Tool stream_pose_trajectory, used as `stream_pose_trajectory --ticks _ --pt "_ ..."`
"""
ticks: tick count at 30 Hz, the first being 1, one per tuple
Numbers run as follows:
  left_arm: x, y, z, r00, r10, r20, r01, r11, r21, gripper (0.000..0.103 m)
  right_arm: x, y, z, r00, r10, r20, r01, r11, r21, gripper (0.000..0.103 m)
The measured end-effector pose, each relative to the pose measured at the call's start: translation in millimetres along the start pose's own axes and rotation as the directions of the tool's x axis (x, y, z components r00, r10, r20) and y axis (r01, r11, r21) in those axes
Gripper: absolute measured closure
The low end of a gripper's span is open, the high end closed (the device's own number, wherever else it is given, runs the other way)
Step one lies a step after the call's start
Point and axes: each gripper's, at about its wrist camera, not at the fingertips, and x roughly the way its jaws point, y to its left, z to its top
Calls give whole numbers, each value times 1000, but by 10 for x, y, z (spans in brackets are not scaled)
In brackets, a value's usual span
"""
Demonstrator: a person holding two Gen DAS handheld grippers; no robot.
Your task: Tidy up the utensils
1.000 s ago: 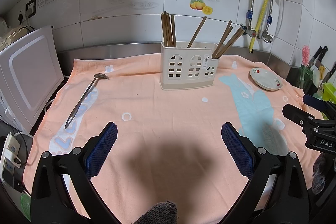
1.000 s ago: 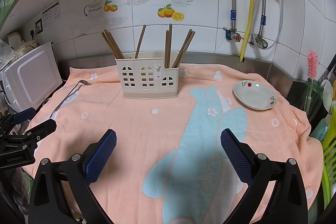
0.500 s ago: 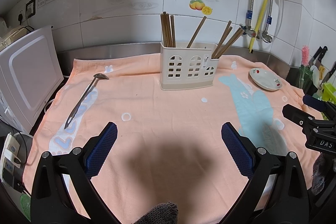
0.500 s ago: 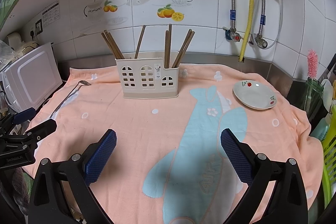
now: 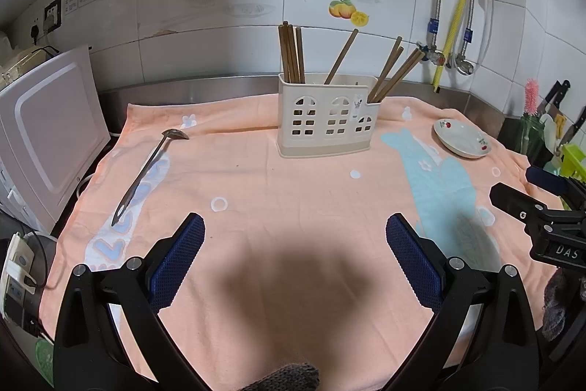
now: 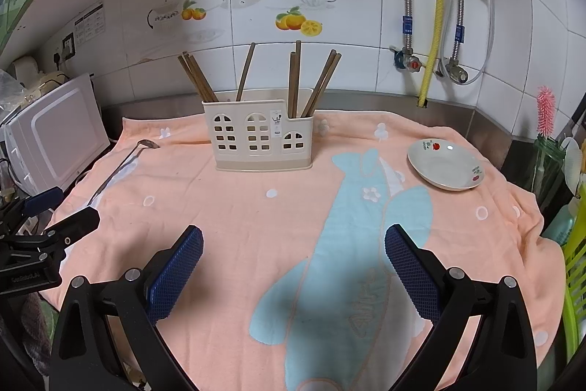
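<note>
A cream utensil holder [image 5: 327, 118] [image 6: 258, 138] with arched cut-outs stands at the back middle of the peach towel [image 5: 293, 207] [image 6: 227, 207]. Several brown chopsticks [image 5: 291, 52] [image 6: 293, 79] stick up from it. A long metal spoon [image 5: 148, 171] [image 6: 121, 167] lies flat on the towel's left side, bowl towards the wall. My left gripper [image 5: 295, 246] hovers open over the towel's near middle, empty, right of the spoon's handle tip. My right gripper [image 6: 293, 250] is open and empty above the blue fish print. Each gripper shows at the edge of the other's view.
A small white dish [image 5: 461, 138] [image 6: 445, 165] with red flower marks sits on the towel's right. A white microwave [image 5: 44, 134] [image 6: 55, 131] stands at the left. Pipes and a yellow hose [image 6: 436, 24] run down the tiled wall. A green rack [image 6: 575, 262] borders the right edge.
</note>
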Motion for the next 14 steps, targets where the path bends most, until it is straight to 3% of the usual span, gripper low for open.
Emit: stream_pose_trajectory --ticks 14 --pt "29 25 10 1000 1 -12 -1 1000 0 5 18 5 -8 1000 1 -3 -1 1000 4 7"
